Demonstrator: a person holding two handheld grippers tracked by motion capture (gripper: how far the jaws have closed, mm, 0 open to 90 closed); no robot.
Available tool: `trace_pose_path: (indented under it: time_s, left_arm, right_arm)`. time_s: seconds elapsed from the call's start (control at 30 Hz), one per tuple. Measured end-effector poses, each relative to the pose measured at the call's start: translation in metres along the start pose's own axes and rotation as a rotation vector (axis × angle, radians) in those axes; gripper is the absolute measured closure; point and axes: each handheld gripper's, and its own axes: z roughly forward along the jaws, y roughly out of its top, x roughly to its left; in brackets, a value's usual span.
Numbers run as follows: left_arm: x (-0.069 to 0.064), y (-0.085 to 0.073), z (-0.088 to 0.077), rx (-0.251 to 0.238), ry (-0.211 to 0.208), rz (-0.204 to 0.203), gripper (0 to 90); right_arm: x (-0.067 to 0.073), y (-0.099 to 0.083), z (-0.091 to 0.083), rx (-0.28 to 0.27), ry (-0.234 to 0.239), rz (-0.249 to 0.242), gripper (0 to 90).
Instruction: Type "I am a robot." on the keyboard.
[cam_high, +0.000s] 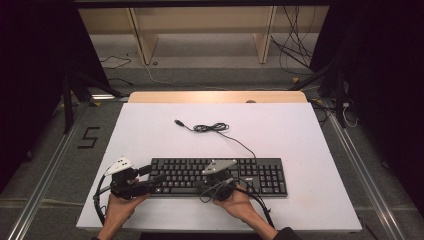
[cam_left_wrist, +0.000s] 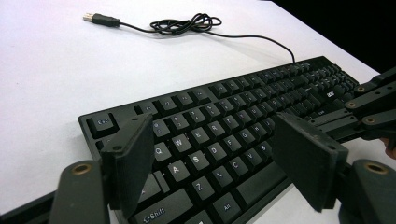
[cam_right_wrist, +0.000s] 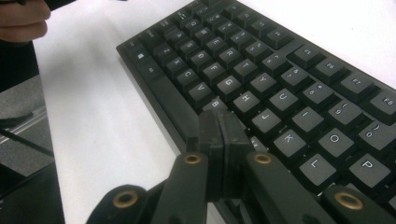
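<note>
1. Keyboard (cam_high: 220, 176) lies flat near the counter's (cam_high: 300, 140) near edge.
2. I see my left gripper (cam_left_wrist: 217, 158) spread wide over its left keys, empty.
3. My right gripper (cam_right_wrist: 219, 135) is pressed closed above the middle keys, empty.

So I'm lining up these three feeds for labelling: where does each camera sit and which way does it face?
High view: above the person's side, facing forward and down on the white table; both hands, left gripper and right gripper show.
Left gripper view: on the left gripper, open, facing across the keyboard toward its USB plug.
Right gripper view: on the right gripper, shut, above the letter keys near the space bar.
All three share the keyboard.
</note>
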Motion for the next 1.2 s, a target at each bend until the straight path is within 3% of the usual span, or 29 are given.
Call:
trace_pose_path:
  time_s: [0.73, 1.07, 1.2]
  left_arm:
    - [0.000, 0.000, 0.000, -0.001, -0.007, 0.004, 29.2]
    - [0.000, 0.000, 0.000, -0.001, -0.002, 0.000, 29.2]
    - [0.001, 0.000, 0.000, -0.004, -0.001, -0.002, 29.3]
  right_arm:
    - [0.000, -0.006, 0.010, 0.051, -0.020, -0.010, 90.0]
    - [0.000, -0.008, 0.011, 0.044, -0.029, -0.016, 90.0]
    - [0.000, -0.007, 0.007, 0.029, -0.014, 0.007, 88.0]
